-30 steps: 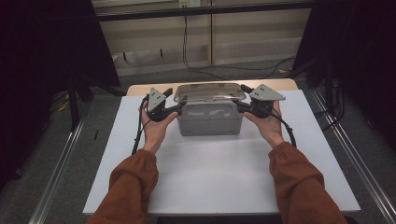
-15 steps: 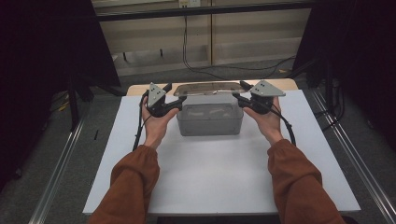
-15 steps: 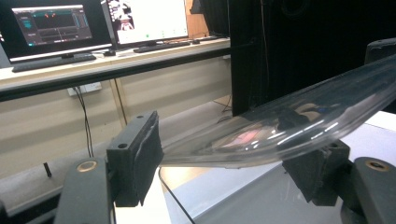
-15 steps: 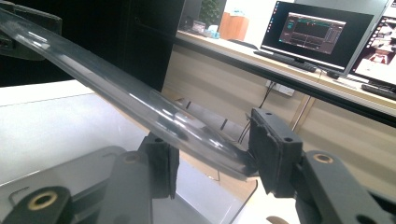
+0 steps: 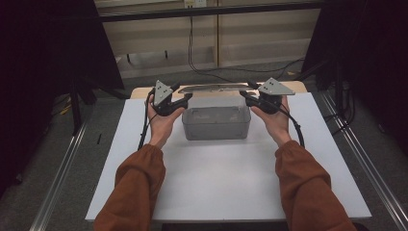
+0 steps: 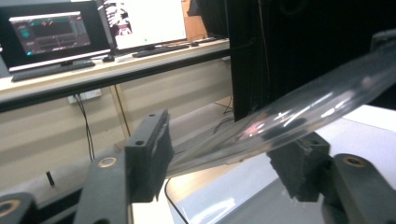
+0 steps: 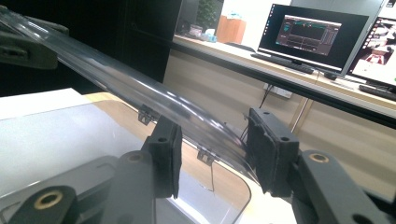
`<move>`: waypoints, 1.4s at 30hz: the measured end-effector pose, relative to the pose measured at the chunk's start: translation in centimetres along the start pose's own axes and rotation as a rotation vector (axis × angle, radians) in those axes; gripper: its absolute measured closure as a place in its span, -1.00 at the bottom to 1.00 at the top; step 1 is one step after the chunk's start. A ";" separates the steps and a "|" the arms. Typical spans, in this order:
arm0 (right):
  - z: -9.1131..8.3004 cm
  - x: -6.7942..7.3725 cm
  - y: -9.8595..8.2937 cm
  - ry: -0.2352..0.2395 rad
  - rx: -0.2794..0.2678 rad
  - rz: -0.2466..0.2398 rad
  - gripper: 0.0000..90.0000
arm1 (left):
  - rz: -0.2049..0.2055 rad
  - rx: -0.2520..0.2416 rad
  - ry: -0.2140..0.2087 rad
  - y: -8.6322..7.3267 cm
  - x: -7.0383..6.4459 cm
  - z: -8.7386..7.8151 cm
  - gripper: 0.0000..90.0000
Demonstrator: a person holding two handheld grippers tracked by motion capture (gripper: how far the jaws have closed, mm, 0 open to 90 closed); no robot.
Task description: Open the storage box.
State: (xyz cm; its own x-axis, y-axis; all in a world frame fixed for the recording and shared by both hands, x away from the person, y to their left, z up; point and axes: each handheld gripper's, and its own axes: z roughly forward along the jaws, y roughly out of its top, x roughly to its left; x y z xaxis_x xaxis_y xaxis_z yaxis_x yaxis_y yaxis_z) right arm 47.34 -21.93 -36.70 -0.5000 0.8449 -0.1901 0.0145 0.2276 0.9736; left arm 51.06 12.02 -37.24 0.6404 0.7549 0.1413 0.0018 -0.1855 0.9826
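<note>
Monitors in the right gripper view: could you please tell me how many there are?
2. One dark monitor stands on the desk at upper right; a second monitor is cut off by the right edge. More may lie beyond the frame.

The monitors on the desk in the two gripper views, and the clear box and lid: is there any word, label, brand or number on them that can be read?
No text can be read.
Dark monitor: coloured marks on the screen, too small and blurred to read.
Bright monitor: a picture, no legible words.
Clear lid and grey box: no label or print visible.
Left gripper and right gripper: no brand or number visible.
</note>
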 end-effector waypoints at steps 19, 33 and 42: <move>0.6 -0.7 0.4 -0.001 -0.022 0.027 0.27 | -0.045 -0.004 -0.026 -0.3 1.2 1.7 0.17; 1.3 -1.7 -0.5 -0.002 -0.003 0.042 0.19 | -0.016 0.013 -0.015 -0.1 1.5 2.0 0.30; 2.1 -1.9 0.0 -0.003 -0.002 0.030 0.28 | -0.007 0.006 -0.002 0.2 1.7 2.1 0.35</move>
State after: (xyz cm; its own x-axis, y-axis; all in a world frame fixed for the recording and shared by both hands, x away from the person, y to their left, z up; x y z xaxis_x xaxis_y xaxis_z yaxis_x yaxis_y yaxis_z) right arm 50.09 -22.53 -36.61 -0.4965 0.8529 -0.1614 0.0274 0.2012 0.9792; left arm 53.76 11.93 -37.09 0.6417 0.7551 0.1343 0.0109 -0.1841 0.9828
